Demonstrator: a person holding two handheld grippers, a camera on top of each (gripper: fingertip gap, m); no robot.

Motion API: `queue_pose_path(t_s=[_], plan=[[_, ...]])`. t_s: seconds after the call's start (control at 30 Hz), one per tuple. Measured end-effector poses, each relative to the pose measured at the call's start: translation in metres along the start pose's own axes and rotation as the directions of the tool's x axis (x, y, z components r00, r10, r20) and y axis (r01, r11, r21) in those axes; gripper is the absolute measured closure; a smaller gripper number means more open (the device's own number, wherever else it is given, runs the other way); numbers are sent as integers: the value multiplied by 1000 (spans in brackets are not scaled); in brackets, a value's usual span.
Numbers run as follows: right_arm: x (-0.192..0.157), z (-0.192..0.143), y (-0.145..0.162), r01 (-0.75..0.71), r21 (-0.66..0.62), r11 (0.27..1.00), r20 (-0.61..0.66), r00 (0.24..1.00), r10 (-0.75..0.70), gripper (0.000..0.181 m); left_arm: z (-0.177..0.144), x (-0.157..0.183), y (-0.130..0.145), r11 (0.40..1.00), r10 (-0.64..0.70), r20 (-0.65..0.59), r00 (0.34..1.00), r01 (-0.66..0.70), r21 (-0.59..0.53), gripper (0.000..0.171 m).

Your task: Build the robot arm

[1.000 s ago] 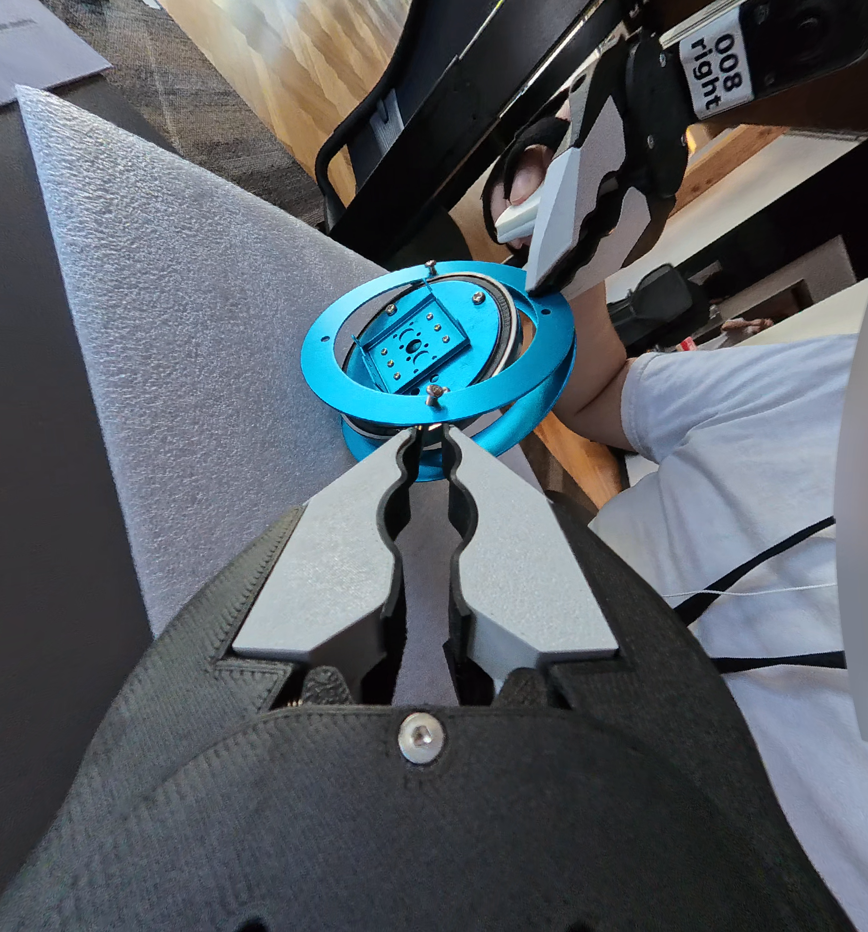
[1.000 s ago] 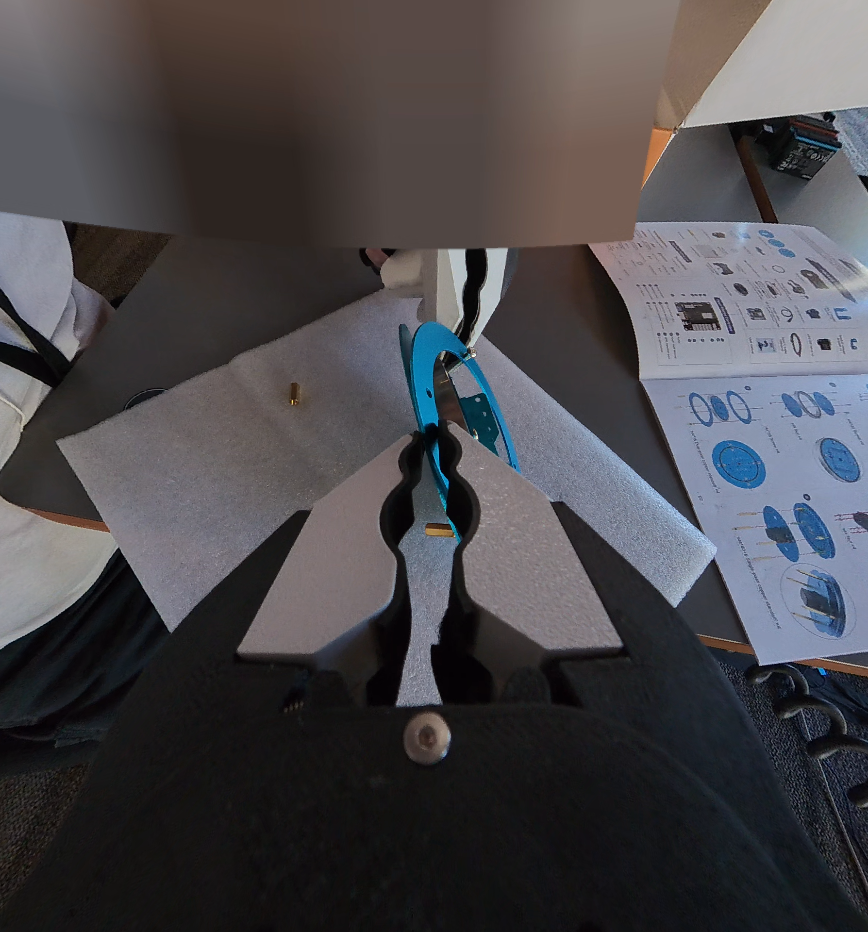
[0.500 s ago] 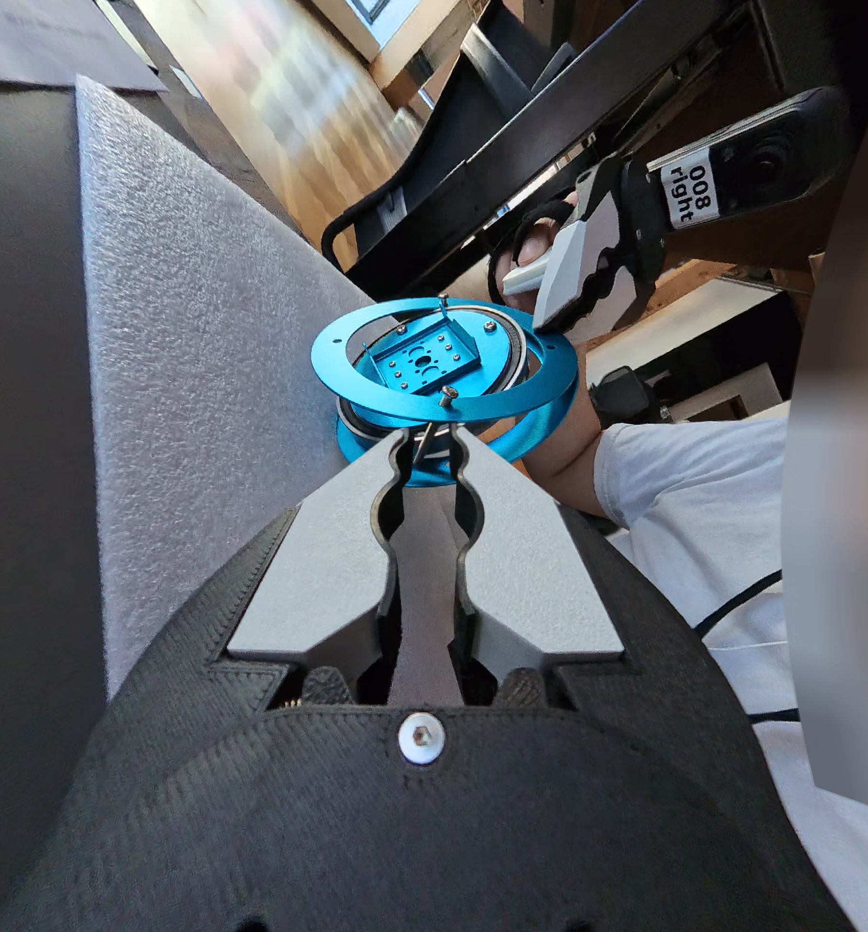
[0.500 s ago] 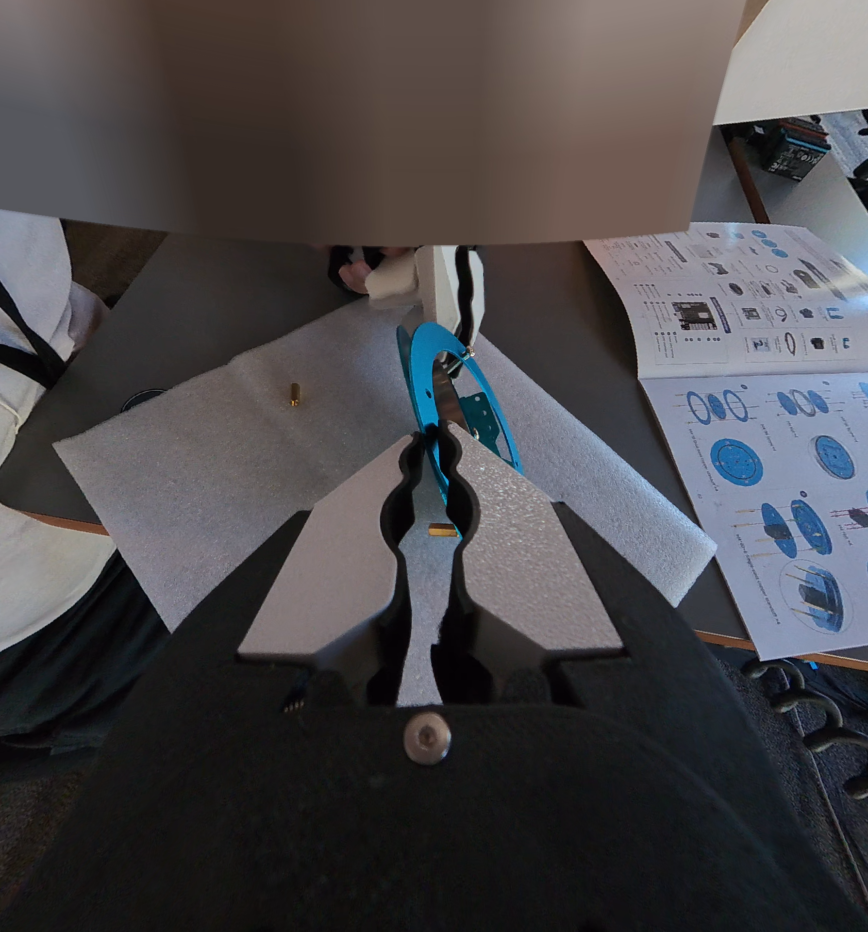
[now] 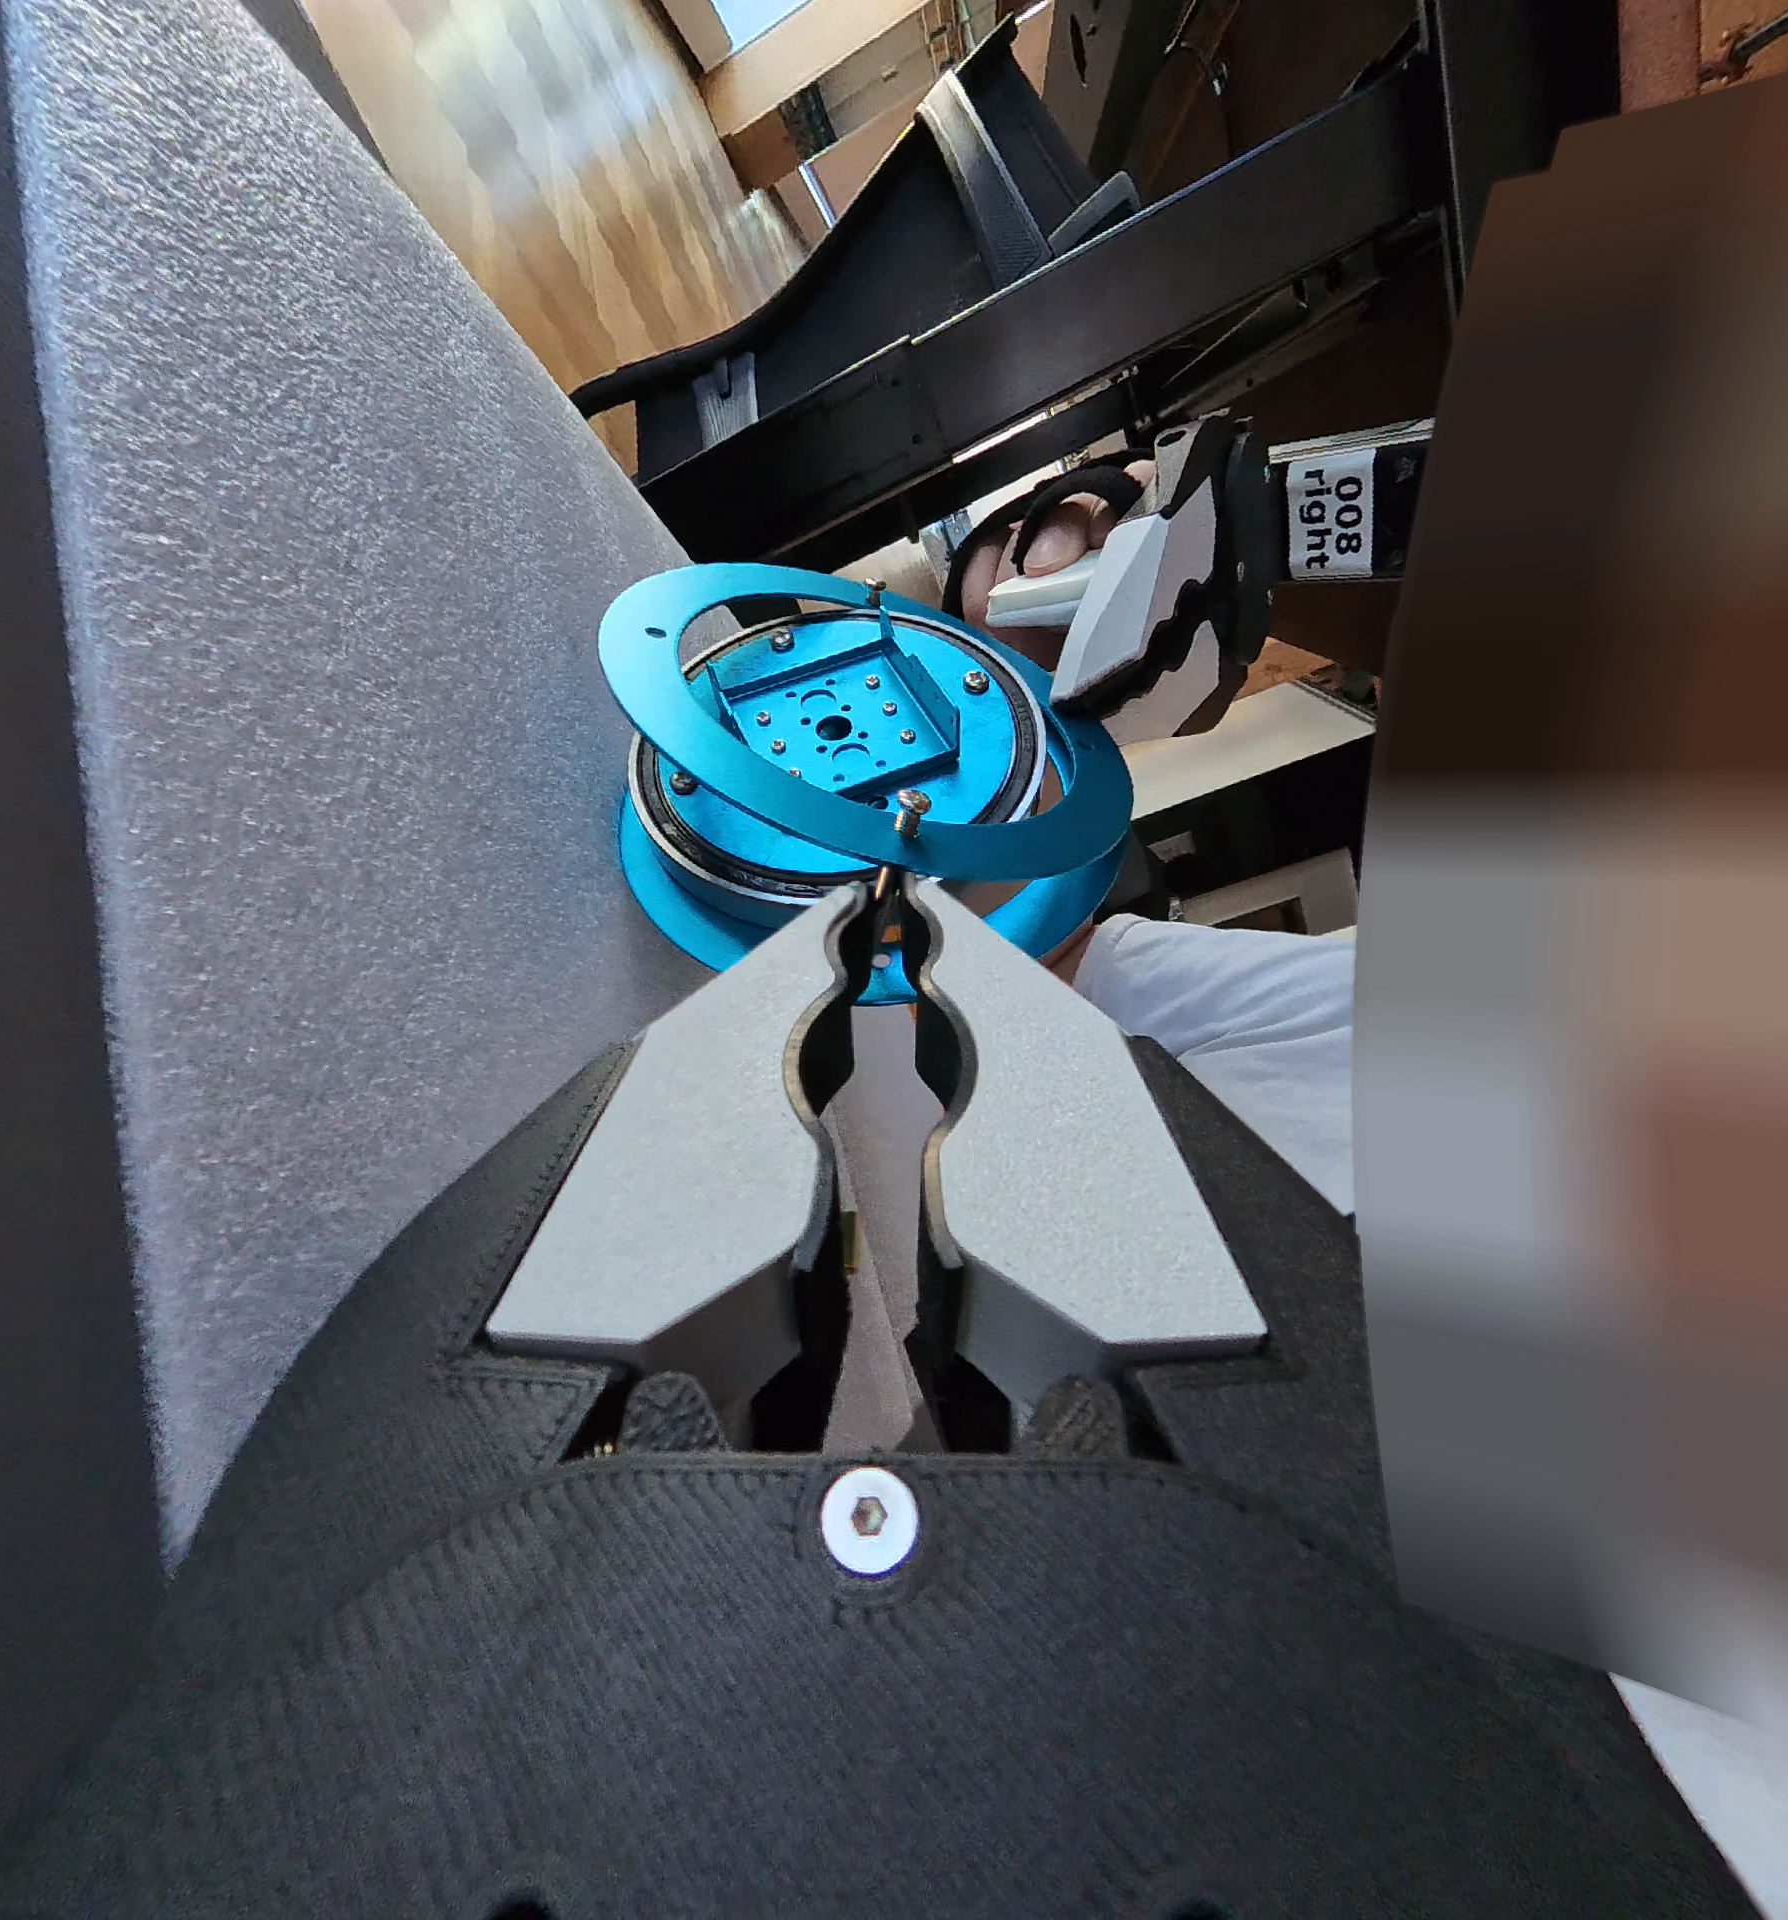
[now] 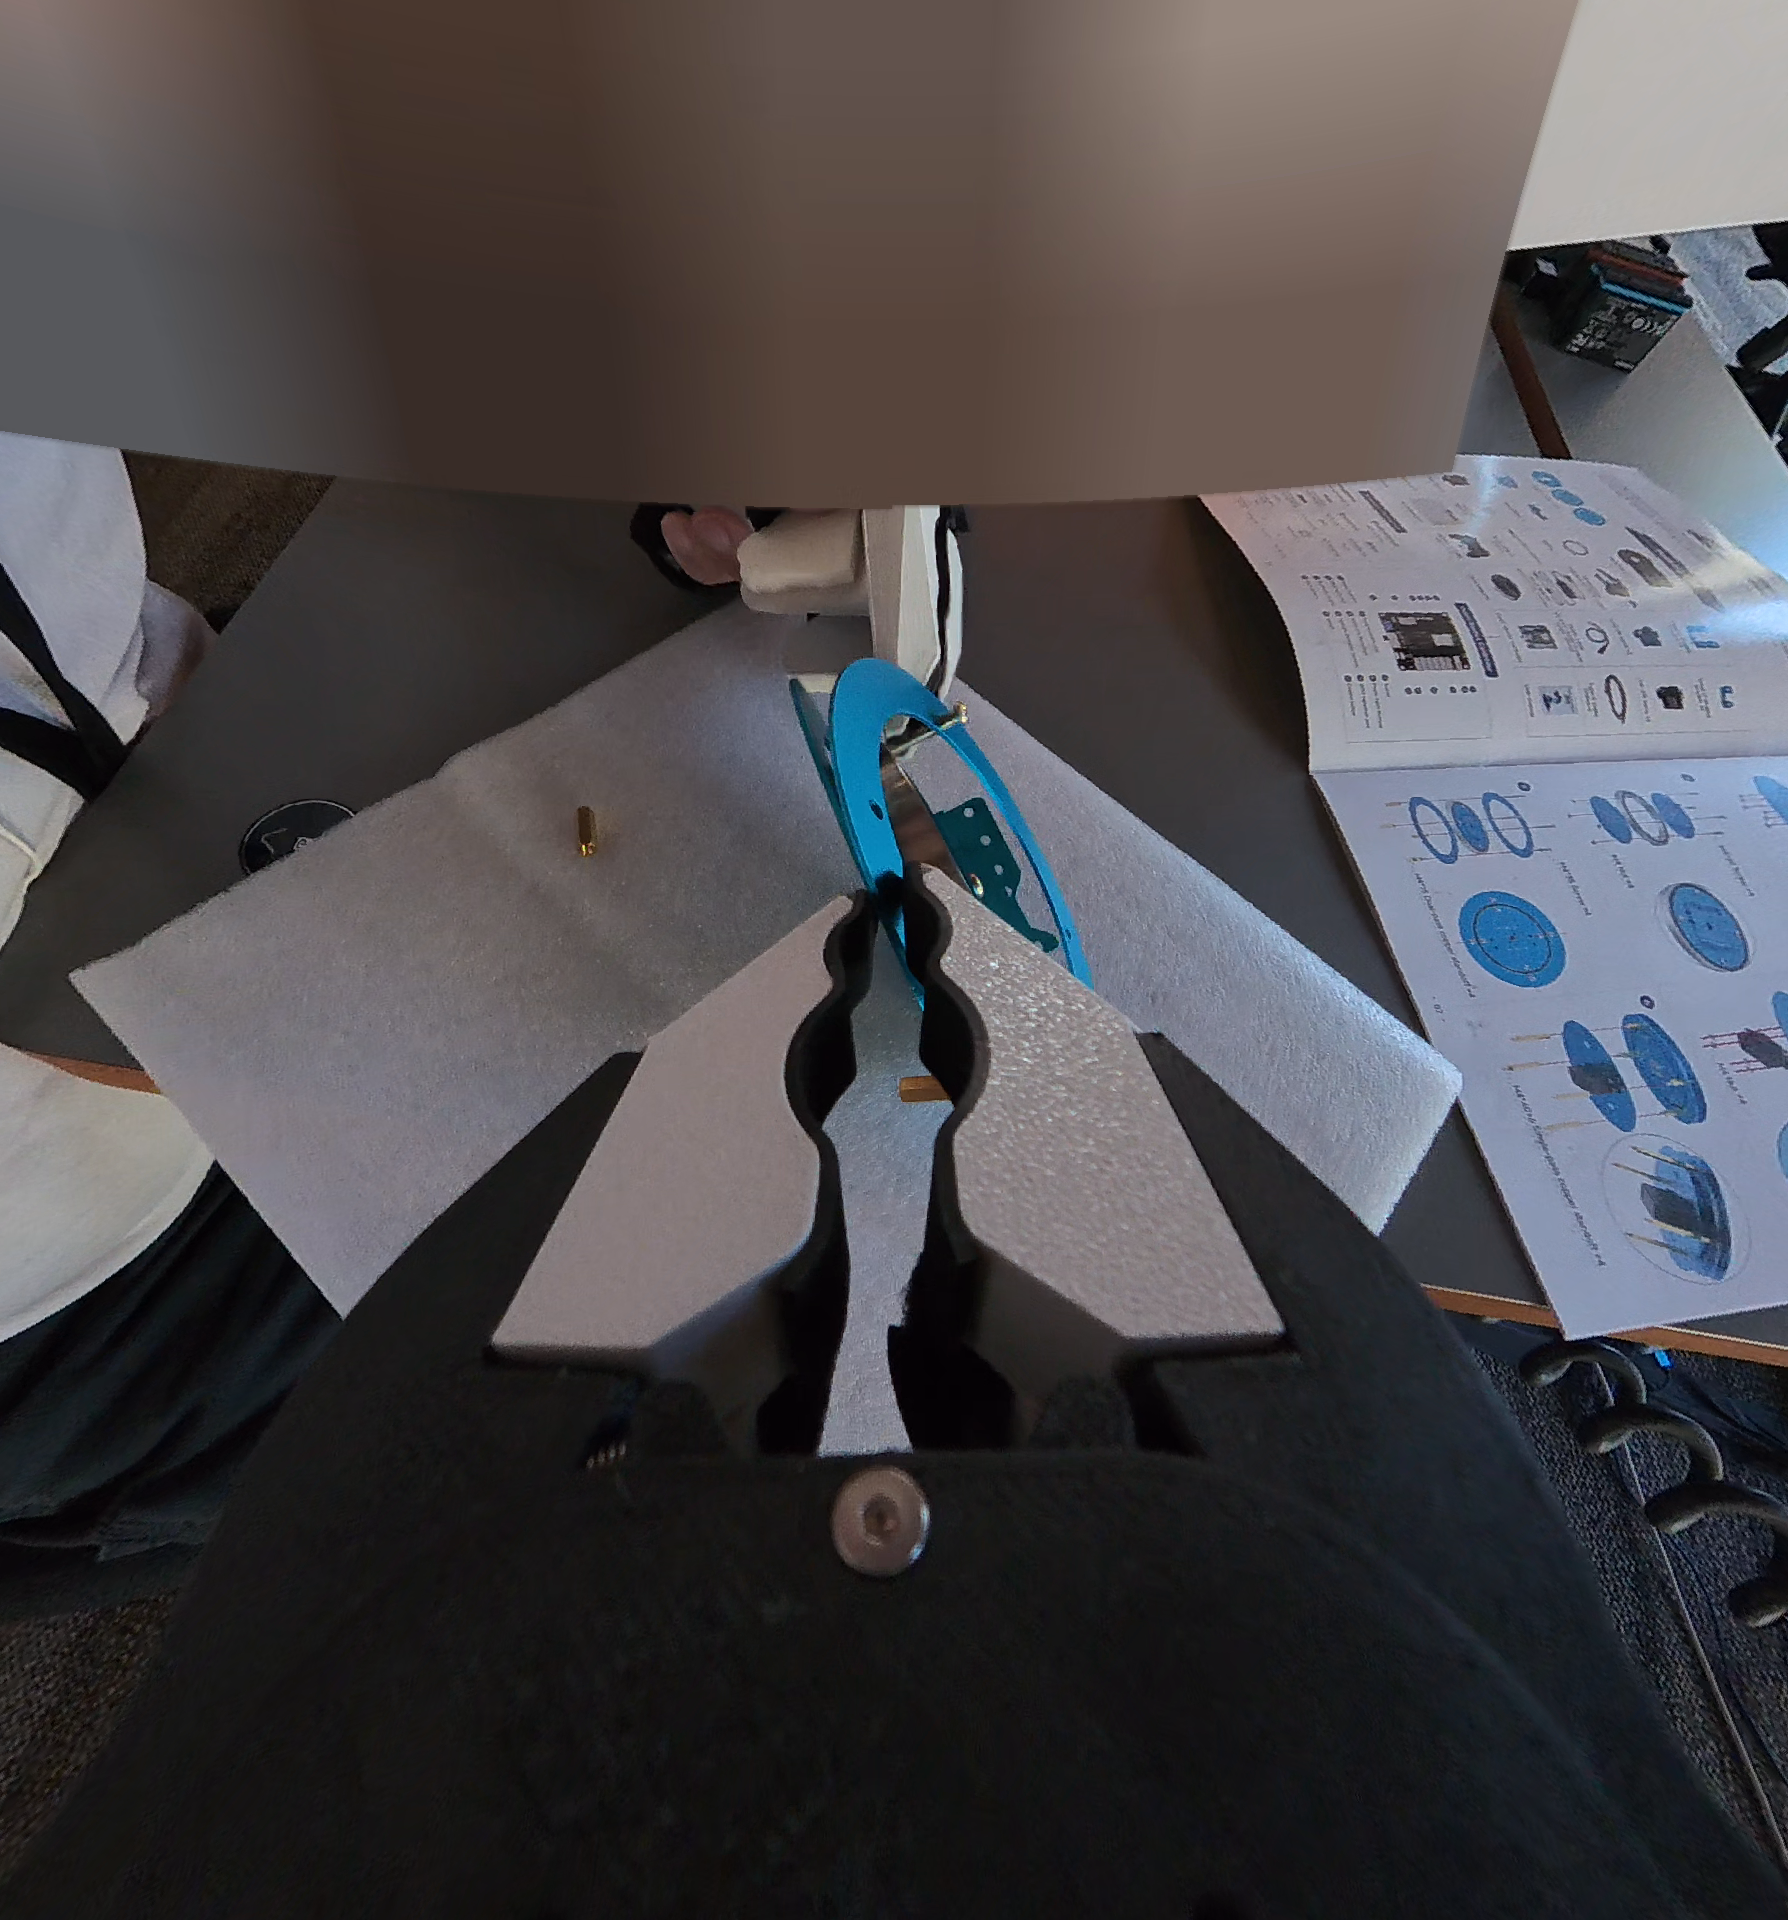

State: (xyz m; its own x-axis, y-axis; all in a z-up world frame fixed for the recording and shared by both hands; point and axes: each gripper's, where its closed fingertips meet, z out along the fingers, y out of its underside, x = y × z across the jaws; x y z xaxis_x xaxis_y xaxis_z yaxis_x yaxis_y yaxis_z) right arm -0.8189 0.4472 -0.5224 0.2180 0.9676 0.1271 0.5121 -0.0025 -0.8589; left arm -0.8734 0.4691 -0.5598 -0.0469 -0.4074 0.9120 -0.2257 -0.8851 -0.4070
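On the grey foam sheet (image 6: 516, 966) spread over the dark bench (image 6: 433, 644), a blue ring assembly (image 5: 848, 748) is held tipped up on edge between the two claws. It is built of flat blue rings with a steel bearing and a square blue bracket at the centre, small screws standing along the rim.

From the left wrist view, the left claw (image 5: 882, 896) is drawn nearly together at its tips, pinching the near edge of the upper ring just below a small screw (image 5: 911, 805). The right claw (image 5: 1077, 686) shows farther off, meeting the opposite rim of the same ring.

From the right wrist view, the right claw (image 6: 895, 888) is narrowed onto the thin blue rim — the ring passes edge-on between its tips, with a slim gap behind them. The left claw (image 6: 916, 665) appears at the far side, against the top of the ring, a gloved hand (image 6: 703, 540) behind it.

Two brass standoffs lie on the foam: one (image 6: 585, 831) well to the left of the assembly, the other (image 6: 916, 1089) seen between the right claw's fingers. An open instruction booklet (image 6: 1617, 852) with blue diagrams rests on the bench to the right of the foam, and a black round sticker (image 6: 292, 831) sits at the foam's left edge.
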Motion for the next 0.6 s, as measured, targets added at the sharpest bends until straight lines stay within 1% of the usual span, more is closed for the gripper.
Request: queue_pose_path(t_s=[0.17, 0.3, 0.43, 0.47, 0.53, 0.57, 0.6], plan=[[1, -1, 1, -1, 0, 1000, -7, 1000, 1, 178, 0, 2, 2, 999, -39, -8, 999, 39, -17, 171], [1, -2, 2, 0, -4, 1000, -9, 1000, 0, 178, -2, 7, 1, 995, -100, -64, 993, 100, -6, 171], [-1, -2, 2, 5, -8, 1000, -9, 1000, -5, 178, -5, 5, 7, 996, -88, -34, 996, 87, -29, 171], [-1, -2, 2, 6, -9, 1000, -11, 1000, -7, 178, -8, 6, 7, 998, -60, -23, 998, 59, -27, 171], [-1, -2, 2, 5, -8, 1000, -8, 1000, -5, 178, -16, 6, 7, 997, 67, 43, 997, -65, -48, 171], [-1, -2, 2, 3, -8, 1000, -6, 1000, -3, 178, -19, 10, 5, 984, 170, 71, 983, -166, -62, 166], [0, -2, 2, 2, -7, 1000, -6, 1000, -2, 178, -21, 14, 4, 954, 296, 104, 950, -288, -86, 158]])
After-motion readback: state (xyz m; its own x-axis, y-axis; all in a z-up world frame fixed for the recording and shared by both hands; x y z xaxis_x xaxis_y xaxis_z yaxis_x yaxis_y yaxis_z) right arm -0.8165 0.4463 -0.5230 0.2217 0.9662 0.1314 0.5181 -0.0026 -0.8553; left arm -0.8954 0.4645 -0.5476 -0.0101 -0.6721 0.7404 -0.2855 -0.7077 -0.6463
